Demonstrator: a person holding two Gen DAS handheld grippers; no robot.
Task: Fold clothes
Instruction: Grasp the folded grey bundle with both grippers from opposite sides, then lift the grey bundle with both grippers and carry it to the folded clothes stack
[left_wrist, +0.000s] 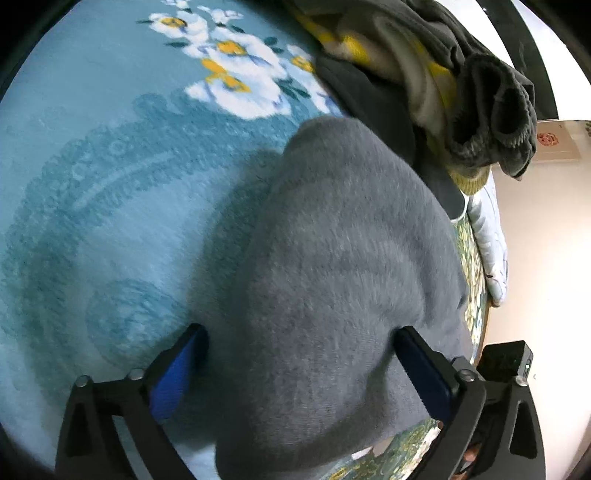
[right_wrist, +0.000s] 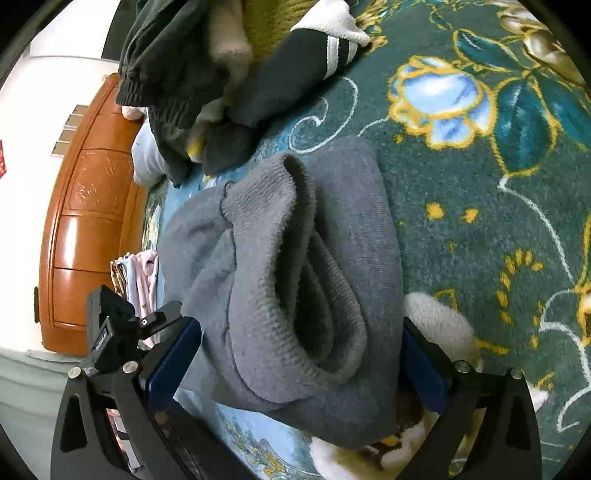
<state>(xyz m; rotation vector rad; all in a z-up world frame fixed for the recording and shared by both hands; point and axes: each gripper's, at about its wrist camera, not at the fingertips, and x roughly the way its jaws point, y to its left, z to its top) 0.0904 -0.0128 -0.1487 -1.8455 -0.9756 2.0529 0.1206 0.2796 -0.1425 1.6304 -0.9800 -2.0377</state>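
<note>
Both grippers are seen spread wide. Between the fingers of the left gripper (left_wrist: 301, 339) a grey garment (left_wrist: 332, 280) is draped, though a firm grip cannot be told. The right gripper (right_wrist: 303, 334) is set around the same bunched garment (right_wrist: 295, 266), which lies on a flowered blanket (right_wrist: 480, 206) near a pile of dark clothes (right_wrist: 207, 81).
</note>
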